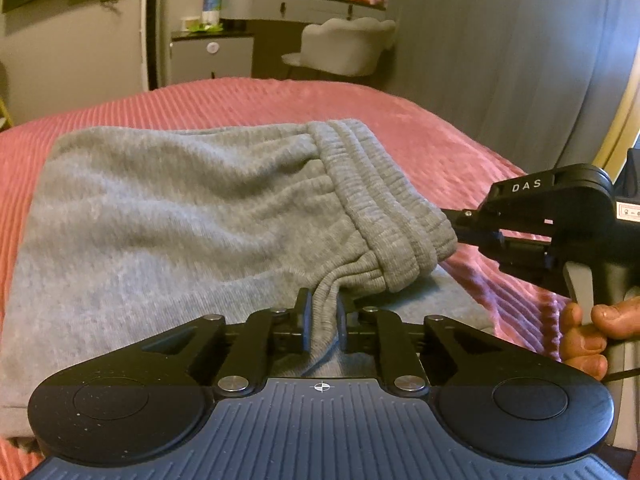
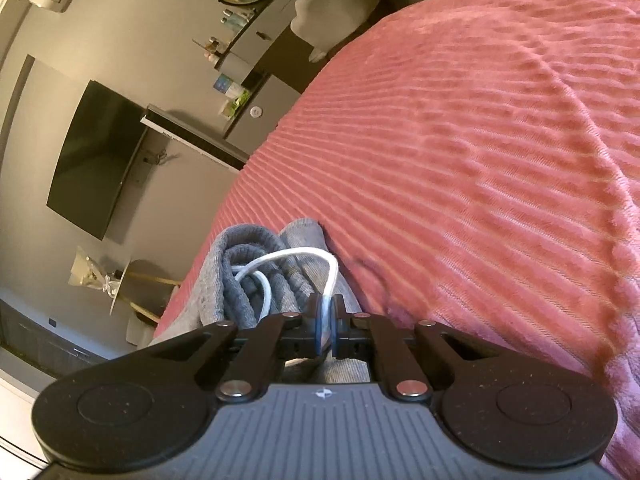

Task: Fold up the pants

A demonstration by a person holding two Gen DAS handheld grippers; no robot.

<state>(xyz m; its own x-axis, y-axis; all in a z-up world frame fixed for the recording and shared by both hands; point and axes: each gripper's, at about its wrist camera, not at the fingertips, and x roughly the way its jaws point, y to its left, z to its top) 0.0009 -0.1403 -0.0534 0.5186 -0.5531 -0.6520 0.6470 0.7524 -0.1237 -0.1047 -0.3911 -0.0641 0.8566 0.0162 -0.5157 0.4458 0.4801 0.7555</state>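
Your left gripper [image 1: 323,322]: matte black linkage arms with triangular cut-outs, round silver screws at the pivots, two large black discs at the base, and a ribbed blue-grey housing carrying a small white crosshair mark. Its fingers [image 1: 305,320] are black with blue pads on the inner faces. Your right gripper [image 2: 327,326]: the same build, with a ribbed grey housing, a white crosshair, silver screws and blue-lined fingers [image 2: 316,324]. From the left wrist camera, its black body bears white letters "DAS", a white label, small blue parts and a grey trigger. Your right hand [image 1: 588,330]: bare skin, fingers curled round the grip, no sleeve visible.
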